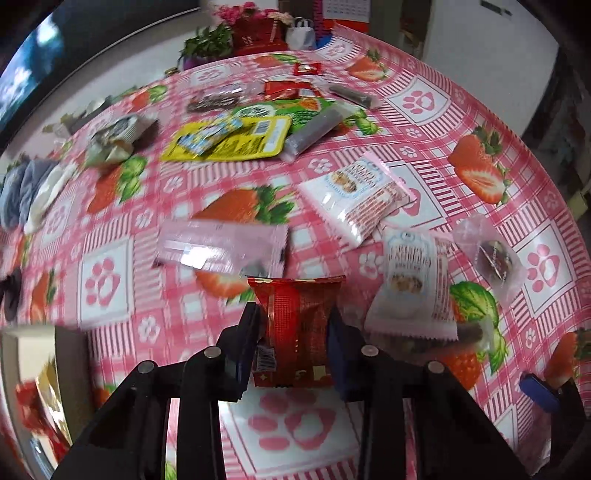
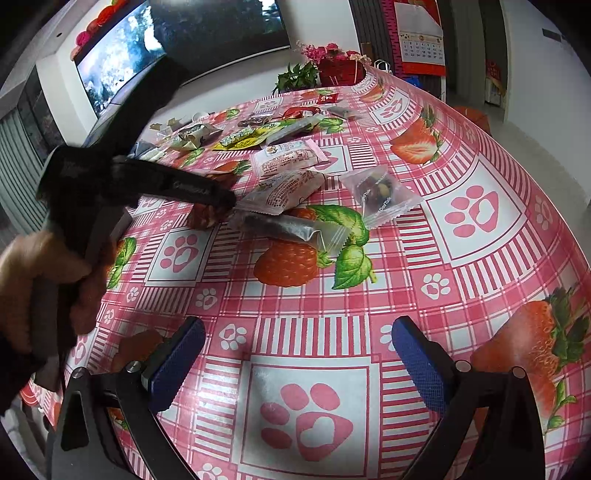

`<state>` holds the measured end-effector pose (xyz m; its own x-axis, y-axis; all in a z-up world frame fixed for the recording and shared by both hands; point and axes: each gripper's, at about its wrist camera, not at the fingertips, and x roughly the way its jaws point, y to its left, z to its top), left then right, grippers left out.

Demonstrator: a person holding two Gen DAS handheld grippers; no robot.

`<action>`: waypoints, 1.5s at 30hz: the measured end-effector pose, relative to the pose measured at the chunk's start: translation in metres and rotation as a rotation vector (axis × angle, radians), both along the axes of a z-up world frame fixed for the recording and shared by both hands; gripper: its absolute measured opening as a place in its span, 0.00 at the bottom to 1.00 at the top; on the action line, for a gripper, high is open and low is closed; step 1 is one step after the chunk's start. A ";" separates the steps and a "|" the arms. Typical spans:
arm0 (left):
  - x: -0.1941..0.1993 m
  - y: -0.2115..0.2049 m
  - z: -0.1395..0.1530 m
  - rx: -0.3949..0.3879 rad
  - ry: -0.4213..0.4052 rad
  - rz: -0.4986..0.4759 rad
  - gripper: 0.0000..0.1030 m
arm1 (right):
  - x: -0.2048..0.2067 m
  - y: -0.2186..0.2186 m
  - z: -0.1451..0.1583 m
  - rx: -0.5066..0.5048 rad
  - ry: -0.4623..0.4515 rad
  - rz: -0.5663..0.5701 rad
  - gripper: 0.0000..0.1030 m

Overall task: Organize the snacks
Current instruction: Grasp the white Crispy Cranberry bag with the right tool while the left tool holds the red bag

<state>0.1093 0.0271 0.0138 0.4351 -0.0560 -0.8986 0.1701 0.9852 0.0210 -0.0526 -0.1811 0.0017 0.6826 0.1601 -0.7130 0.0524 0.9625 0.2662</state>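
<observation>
My left gripper (image 1: 295, 328) is shut on a red snack packet (image 1: 297, 332) and holds it just above the tablecloth. In the right wrist view the left gripper (image 2: 218, 206) shows at the left with the red packet (image 2: 203, 218) in it, a hand on its handle. My right gripper (image 2: 299, 347) is open and empty over the near part of the table. Loose snacks lie ahead: two white-and-pink packets (image 1: 354, 195) (image 1: 410, 273), a pale pink packet (image 1: 221, 243), a clear nut packet (image 2: 376, 192) and a grey stick packet (image 2: 288, 227).
The strawberry-and-paw tablecloth (image 2: 480, 258) covers a round table. More snacks lie farther back around a yellow packet (image 1: 229, 138). A box (image 1: 48, 369) stands at the left edge. Folded cloth (image 1: 26, 192) lies at the far left. Plants and a red flower basket (image 1: 255, 29) stand at the far edge.
</observation>
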 end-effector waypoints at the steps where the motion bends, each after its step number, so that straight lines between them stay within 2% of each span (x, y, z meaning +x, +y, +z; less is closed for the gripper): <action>1: -0.008 0.004 0.001 -0.008 0.000 0.022 0.37 | 0.000 0.000 0.000 -0.002 0.000 0.000 0.99; 4: -0.039 0.013 0.002 -0.017 -0.008 0.065 0.33 | -0.001 0.001 0.000 -0.010 0.004 -0.002 0.99; 11: -0.100 0.021 0.001 -0.071 -0.018 0.111 0.33 | 0.005 0.003 0.001 -0.041 0.030 -0.014 0.99; 13: -0.105 0.023 0.001 -0.070 -0.027 0.108 0.33 | 0.008 -0.001 0.006 0.013 0.047 -0.013 0.98; 15: -0.111 0.023 0.001 -0.067 -0.043 0.102 0.33 | 0.012 -0.004 0.016 0.073 0.044 -0.017 0.86; 16: -0.113 0.023 0.001 -0.067 -0.049 0.102 0.33 | 0.018 -0.004 0.024 0.087 0.047 -0.017 0.77; 17: -0.113 0.022 0.000 -0.064 -0.054 0.101 0.33 | 0.024 -0.003 0.029 0.092 0.049 -0.020 0.76; 20: -0.115 0.020 -0.001 -0.054 -0.065 0.095 0.33 | 0.053 0.000 0.042 0.094 0.060 -0.037 0.76; 23: -0.116 0.023 -0.001 -0.072 -0.069 0.089 0.33 | 0.087 -0.006 0.041 0.097 0.093 -0.069 0.76; 26: -0.117 0.026 -0.001 -0.092 -0.069 0.087 0.33 | 0.117 -0.010 0.033 0.039 0.128 -0.111 0.76; 28: -0.117 0.026 -0.001 -0.094 -0.068 0.085 0.33 | 0.136 -0.010 0.022 -0.005 0.181 -0.139 0.75; 30: -0.117 0.026 -0.001 -0.092 -0.071 0.085 0.33 | 0.149 -0.011 0.011 -0.019 0.221 -0.147 0.61; 32: -0.117 0.026 -0.001 -0.093 -0.074 0.080 0.33 | 0.155 0.000 0.009 -0.108 0.219 -0.142 0.49; 33: -0.117 0.027 -0.001 -0.098 -0.074 0.079 0.33 | 0.156 0.003 0.008 -0.140 0.217 -0.134 0.49; 35: -0.117 0.028 -0.001 -0.110 -0.074 0.078 0.33 | 0.152 0.008 0.010 -0.146 0.204 -0.118 0.41; 39: -0.121 0.032 0.000 -0.111 -0.066 0.090 0.33 | 0.125 0.029 0.025 -0.158 0.145 -0.075 0.41; 42: -0.128 0.039 0.001 -0.135 -0.052 0.112 0.33 | 0.092 0.052 0.038 -0.136 0.103 -0.031 0.41; 45: -0.136 0.041 0.001 -0.121 -0.055 0.113 0.33 | 0.054 0.067 0.040 -0.160 0.084 0.019 0.41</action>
<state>-0.0265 0.0679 0.0150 0.4935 -0.1100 -0.8628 0.0600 0.9939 -0.0924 0.0017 -0.1137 0.0417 0.6172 0.0522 -0.7851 0.0496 0.9932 0.1050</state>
